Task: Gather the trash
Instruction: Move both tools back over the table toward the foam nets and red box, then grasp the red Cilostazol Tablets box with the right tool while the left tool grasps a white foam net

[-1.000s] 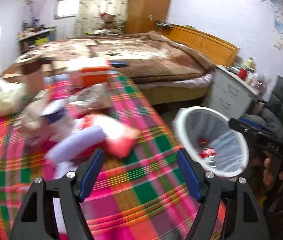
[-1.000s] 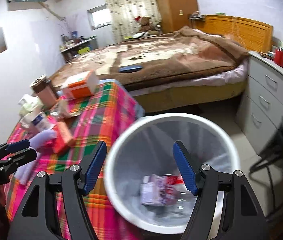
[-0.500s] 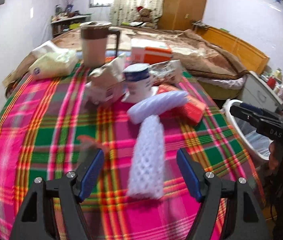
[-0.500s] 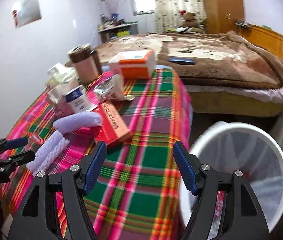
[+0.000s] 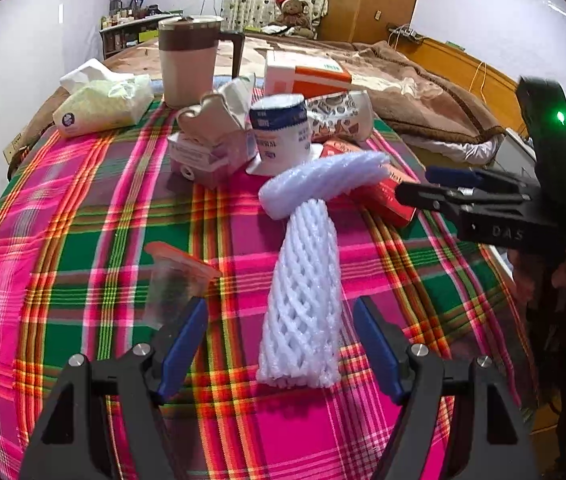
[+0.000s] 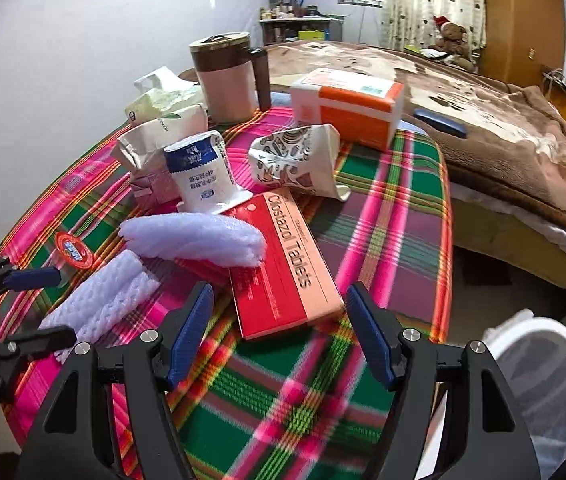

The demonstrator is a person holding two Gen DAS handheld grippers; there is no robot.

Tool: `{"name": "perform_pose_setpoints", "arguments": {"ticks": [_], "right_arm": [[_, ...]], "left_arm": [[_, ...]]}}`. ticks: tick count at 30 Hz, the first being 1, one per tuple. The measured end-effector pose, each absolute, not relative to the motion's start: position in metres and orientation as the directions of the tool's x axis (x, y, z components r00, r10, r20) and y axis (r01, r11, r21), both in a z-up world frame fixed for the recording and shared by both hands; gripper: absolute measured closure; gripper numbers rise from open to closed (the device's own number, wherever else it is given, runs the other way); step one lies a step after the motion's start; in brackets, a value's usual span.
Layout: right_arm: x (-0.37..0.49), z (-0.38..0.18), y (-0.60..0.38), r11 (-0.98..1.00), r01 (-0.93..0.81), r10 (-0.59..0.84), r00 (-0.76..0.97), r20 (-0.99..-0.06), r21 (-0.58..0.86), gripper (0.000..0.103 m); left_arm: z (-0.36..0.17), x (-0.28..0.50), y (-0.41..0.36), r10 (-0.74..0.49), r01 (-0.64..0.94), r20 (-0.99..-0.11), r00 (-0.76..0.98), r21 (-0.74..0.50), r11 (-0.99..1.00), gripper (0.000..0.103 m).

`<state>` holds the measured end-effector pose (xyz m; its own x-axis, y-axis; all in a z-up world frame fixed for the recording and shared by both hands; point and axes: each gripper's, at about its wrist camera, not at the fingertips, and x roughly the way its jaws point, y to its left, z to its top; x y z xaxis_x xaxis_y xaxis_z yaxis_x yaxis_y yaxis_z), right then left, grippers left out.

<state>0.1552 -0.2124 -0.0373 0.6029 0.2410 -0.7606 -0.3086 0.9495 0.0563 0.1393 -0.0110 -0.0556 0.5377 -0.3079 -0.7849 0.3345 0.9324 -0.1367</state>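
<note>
Both grippers have swung from the bin to the plaid table. Left gripper gapes empty around a white foam net; right gripper gapes empty before the red "Cilostazol Tablets" box.

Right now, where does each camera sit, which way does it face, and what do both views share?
Left wrist: on the left gripper, angled down at the white foam net sleeve; the right gripper enters from the right.
Right wrist: on the right gripper, angled down at the red tablet box; the left gripper shows at left.
Shared: plaid tablecloth, sleeve, box.
</note>
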Motion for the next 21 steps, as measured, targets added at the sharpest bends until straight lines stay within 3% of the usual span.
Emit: {"name": "perform_pose_setpoints", "arguments": {"ticks": [10,14,18,21], "right_arm": [[0.181,-0.051,-0.199,0.933,-0.361,0.215,0.554,-0.804,0.001,0.033],[0.189,-0.055,-0.197,0.930,-0.368,0.223,0.532,-0.817,0.014,0.033],[0.192,-0.059,-0.194,0.933,-0.360,0.217,0.527,-0.822,0.016,0.033],[0.192,-0.059,-0.193,0.934,-0.358,0.210,0.529,-0.822,0.008,0.033]], "left_arm": [[-0.063,0.142,-0.024,-0.265,0.362,-0.805,0.531,-0.068,0.930,0.027],[-0.064,0.145,-0.024,-0.265,0.353,-0.806,0.529,-0.075,0.933,0.039],[-0.067,0.149,-0.022,-0.273,0.345,-0.812,0.517,-0.094,0.934,0.045],[-0.066,0.149,-0.025,-0.265,0.348,-0.811,0.522,-0.081,0.934,0.056]]}}
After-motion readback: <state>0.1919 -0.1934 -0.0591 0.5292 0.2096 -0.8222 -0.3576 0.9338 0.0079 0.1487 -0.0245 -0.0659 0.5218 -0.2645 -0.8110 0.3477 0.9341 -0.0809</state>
